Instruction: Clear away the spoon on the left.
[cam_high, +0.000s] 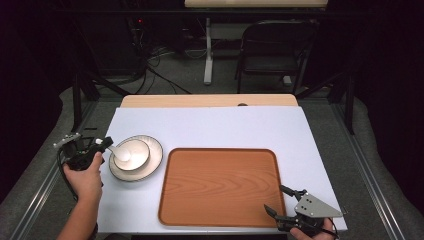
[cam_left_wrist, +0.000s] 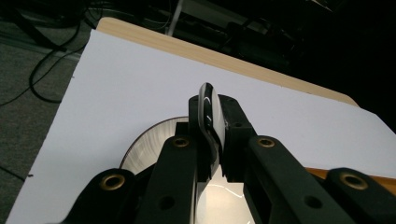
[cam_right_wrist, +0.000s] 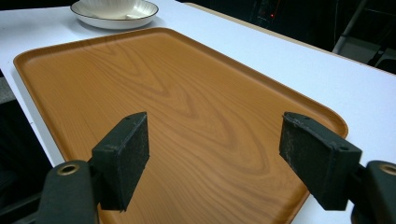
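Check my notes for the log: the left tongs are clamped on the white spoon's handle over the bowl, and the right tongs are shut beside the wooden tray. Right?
Not quite. The right tongs stand open with nothing between them, as the right gripper view shows, at the wooden tray. The rest holds: the left tongs are clamped on the white spoon handle over the bowl.

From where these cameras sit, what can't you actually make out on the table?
- Bowl contents: the high view is too small, and in the left gripper view the left tongs cover it.
- Spoon scoop: hidden below the jaws clamped on its handle.
- Right tongs: the hand holding them is cut off by the high view's bottom edge.
- Tray: its near edge is cut off in the right gripper view.
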